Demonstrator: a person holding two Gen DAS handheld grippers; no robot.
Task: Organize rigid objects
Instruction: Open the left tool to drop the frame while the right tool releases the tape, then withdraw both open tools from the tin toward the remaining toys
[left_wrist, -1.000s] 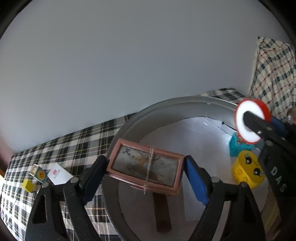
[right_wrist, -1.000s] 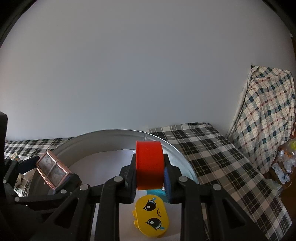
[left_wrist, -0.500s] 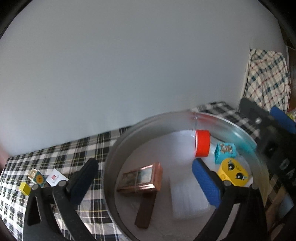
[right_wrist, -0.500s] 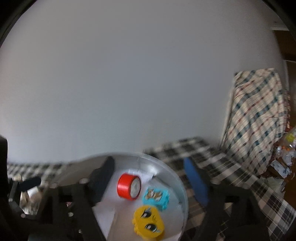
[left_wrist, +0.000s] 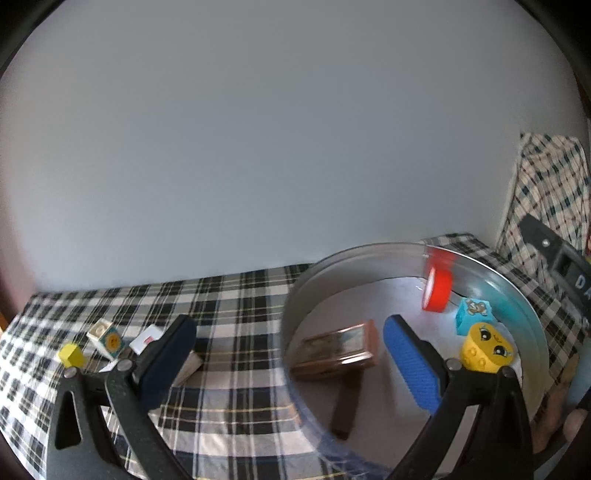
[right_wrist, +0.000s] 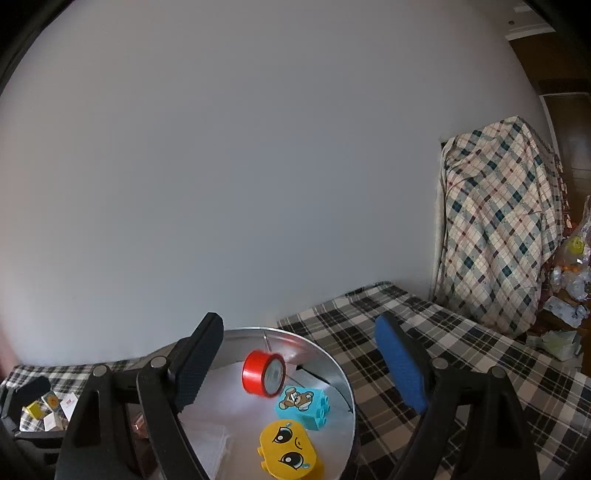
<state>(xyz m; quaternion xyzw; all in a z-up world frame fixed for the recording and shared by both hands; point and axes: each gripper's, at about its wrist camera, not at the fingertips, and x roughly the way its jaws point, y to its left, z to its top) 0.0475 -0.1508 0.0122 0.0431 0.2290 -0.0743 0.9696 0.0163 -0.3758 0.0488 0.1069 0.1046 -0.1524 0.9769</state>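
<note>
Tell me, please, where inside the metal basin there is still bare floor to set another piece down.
In the metal basin, bare floor lies between the brown framed box and the red tape roll. The far right wall is crowded: tape roll, teal block and yellow face block sit close together.

Left gripper (left_wrist: 288, 347) jaws wide apart, nothing between the pads, tilted slightly down. Right gripper (right_wrist: 299, 354) jaws spread after just opening, empty, near level. A fingertip (left_wrist: 574, 424) shows at lower right.
</note>
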